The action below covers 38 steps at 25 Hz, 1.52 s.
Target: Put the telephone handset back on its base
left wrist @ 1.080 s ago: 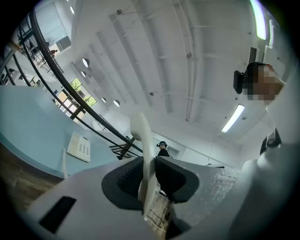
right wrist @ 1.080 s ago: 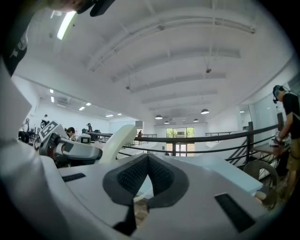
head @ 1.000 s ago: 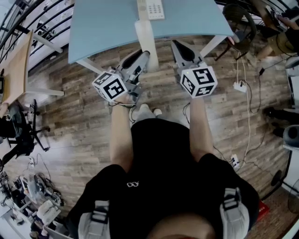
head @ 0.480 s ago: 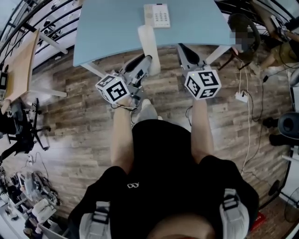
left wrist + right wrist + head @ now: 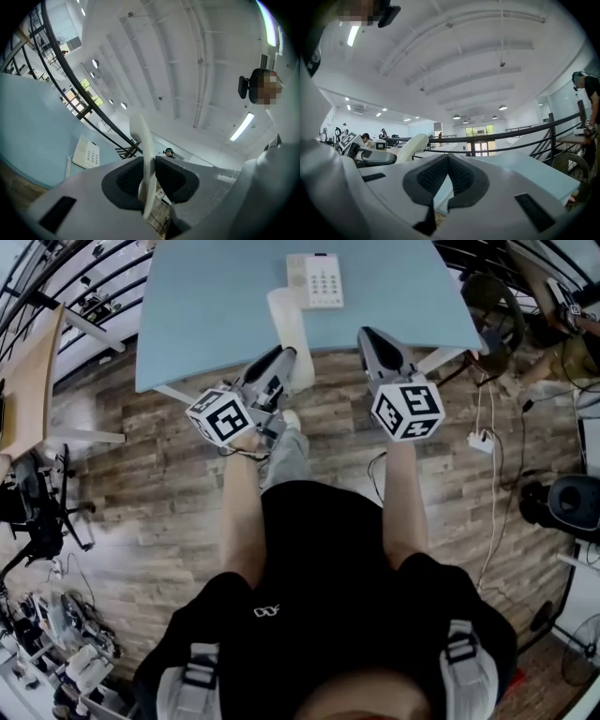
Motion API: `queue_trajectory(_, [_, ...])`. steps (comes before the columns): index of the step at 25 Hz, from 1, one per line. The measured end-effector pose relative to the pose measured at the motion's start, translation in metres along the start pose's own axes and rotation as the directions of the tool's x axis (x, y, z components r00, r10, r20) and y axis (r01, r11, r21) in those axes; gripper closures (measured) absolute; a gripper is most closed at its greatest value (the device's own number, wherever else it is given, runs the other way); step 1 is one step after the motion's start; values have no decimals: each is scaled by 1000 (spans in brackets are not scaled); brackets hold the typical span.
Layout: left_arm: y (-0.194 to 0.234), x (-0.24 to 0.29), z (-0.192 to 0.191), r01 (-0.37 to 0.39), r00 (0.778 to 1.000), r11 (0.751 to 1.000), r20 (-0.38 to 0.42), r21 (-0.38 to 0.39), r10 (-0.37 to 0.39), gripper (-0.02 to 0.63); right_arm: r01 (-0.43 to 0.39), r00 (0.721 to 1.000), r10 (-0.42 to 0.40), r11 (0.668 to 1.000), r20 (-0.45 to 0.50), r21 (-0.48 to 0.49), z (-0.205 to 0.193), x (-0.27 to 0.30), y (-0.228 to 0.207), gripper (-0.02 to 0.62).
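In the head view, our left tongs (image 5: 281, 367) pinch the handset (image 5: 286, 324). Its long axis runs 12 to 6 across the worktop (image 5: 206, 306) edge, at 7 o'clock of the base (image 5: 314, 280). Both forearms (image 5: 242, 521) reach forward. In the left gripper view, the pads grip it edge-on, upright. In the right gripper view, the right tongs (image 5: 447, 159) are pressed together, empty.

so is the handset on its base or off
Off: the left gripper is shut on the handset, held apart from the base on the table.
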<state>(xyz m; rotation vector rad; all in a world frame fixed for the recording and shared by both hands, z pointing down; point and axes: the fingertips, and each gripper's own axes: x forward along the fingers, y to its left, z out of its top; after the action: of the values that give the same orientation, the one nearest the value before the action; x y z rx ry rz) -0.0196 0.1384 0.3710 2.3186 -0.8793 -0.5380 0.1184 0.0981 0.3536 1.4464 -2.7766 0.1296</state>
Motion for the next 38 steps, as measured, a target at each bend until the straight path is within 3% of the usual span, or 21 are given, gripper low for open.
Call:
queue_trajectory(13, [156,115,53,-1,994,991,-110,-133,-14,531,85,994,-80,994,-76,63,-17,171,-86,601])
queue_trajectory(20, [220,153,65,-15,992,976,-122,-219,-12,532,115,987,-105,990,-123,76,-25,232,-115,601])
queue_trajectory(29, [272,173,62,-86,990,955,-135,-285,48,532,136,981,-120,986,-155,100,-40,258,-135,601])
queue_trajectory(38, [311,197,42,-145,986,911,-136,-387,99,532,137,974,-117,986,-193,93,-46,271,-161,601])
